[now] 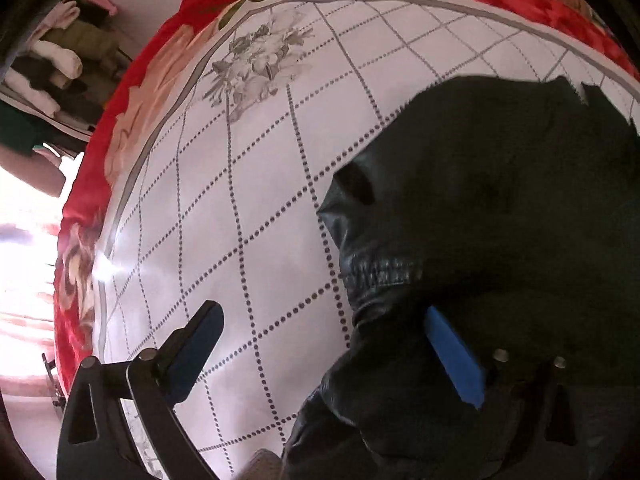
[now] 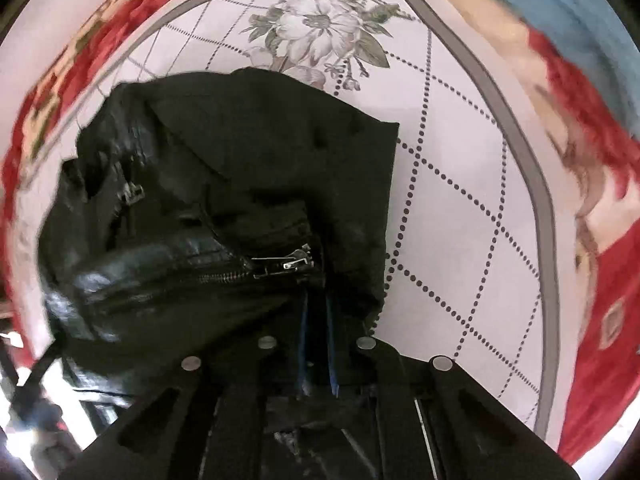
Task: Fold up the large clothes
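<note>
Lying crumpled, glossy black leather jacket (image 2: pixel 168 264), dotted-grid cloth (image 1: pixel 248 200)

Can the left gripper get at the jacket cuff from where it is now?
Probably yes. The left gripper is open wide above the white sheet, one blue pad already against the black jacket. Nothing lies between its fingers and the ribbed cuff.

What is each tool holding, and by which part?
The right tool grips the black jacket by a fabric fold just below its zipper. The left tool is open, holding nothing.
</note>
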The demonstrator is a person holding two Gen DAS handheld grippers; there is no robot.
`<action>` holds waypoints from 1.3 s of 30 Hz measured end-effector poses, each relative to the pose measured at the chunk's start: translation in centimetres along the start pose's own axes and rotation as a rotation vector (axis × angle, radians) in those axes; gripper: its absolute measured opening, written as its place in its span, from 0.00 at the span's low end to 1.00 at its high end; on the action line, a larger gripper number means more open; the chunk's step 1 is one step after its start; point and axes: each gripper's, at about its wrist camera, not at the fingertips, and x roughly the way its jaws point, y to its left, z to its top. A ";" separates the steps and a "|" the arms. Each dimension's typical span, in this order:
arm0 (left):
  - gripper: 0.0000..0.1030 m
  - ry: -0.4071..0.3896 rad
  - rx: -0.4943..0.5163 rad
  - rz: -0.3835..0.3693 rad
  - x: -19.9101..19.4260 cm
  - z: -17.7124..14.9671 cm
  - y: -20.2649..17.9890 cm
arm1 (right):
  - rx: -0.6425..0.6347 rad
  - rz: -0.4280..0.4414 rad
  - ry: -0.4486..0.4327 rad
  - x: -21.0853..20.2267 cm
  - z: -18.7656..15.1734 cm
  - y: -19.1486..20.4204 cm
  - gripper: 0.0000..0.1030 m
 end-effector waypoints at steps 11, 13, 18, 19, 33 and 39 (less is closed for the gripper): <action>1.00 -0.008 0.084 -0.058 -5.2 -6.9 1.9 | -0.019 0.089 0.272 2.1 -9.4 -6.5 0.56; 1.00 0.008 0.088 -0.057 -5.5 -8.2 2.6 | -0.022 0.072 0.219 2.4 -11.4 -6.7 0.47; 1.00 0.020 0.126 -0.029 -6.3 -11.0 5.4 | 0.118 0.165 0.213 1.7 -15.7 -6.1 0.07; 1.00 0.021 0.131 -0.026 -6.5 -11.4 6.0 | 0.150 0.191 0.221 1.3 -16.9 -5.8 0.07; 1.00 -0.053 0.284 0.012 -7.4 -14.7 7.6 | 0.197 0.195 0.490 3.3 -30.6 -1.6 0.19; 1.00 -0.047 0.372 0.043 -4.8 -18.1 3.0 | 0.132 0.135 0.300 -1.2 -26.3 -0.6 0.42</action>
